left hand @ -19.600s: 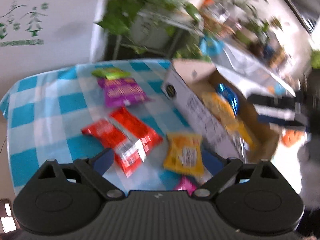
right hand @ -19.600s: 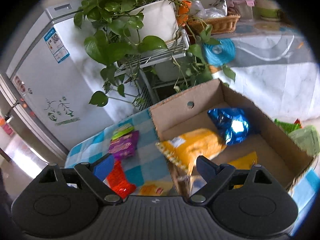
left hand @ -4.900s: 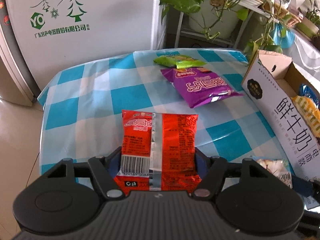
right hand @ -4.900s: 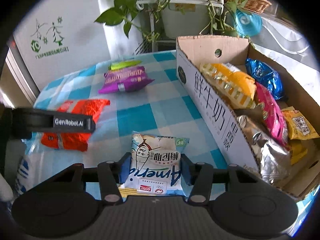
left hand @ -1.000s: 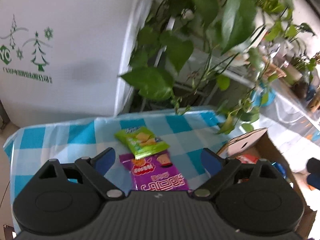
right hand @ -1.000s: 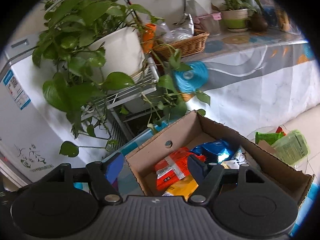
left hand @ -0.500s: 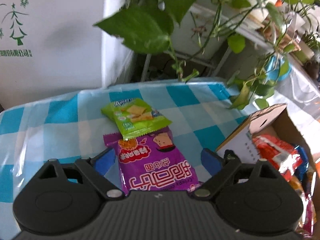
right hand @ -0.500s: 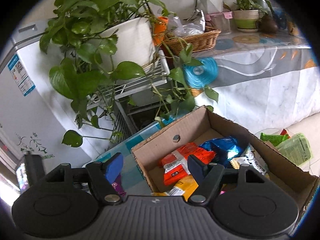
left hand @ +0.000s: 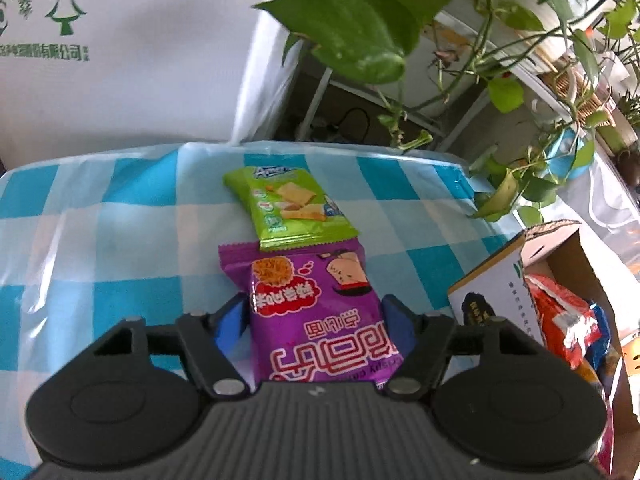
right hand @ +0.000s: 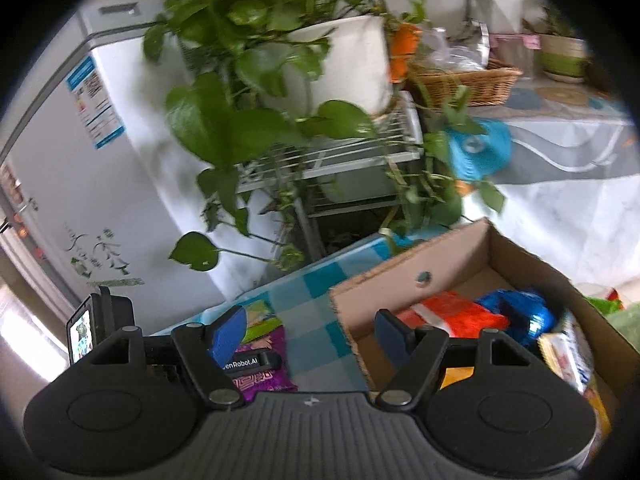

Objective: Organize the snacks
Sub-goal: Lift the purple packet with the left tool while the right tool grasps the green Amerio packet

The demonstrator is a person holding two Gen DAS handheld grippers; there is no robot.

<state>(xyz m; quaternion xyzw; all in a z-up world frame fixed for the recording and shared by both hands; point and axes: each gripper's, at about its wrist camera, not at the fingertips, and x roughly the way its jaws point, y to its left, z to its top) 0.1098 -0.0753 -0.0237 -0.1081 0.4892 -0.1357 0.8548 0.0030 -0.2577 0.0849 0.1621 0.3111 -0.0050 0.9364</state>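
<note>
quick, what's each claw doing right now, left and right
Left claw: closing around the purple snack bag, which sits between its fingers.
Right claw: open, holding nothing.

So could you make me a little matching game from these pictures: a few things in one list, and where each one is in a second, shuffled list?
Things:
1. purple snack bag
2. green snack bag
3. red snack bag
4. blue shiny bag

Places:
A. in the cardboard box, against its near end wall
B. on the checked tablecloth, overlapping the purple bag's far edge
C. between the closing fingers of the left claw
D. in the box, beside the red bag

Pairs: 1-C, 2-B, 3-A, 4-D
</note>
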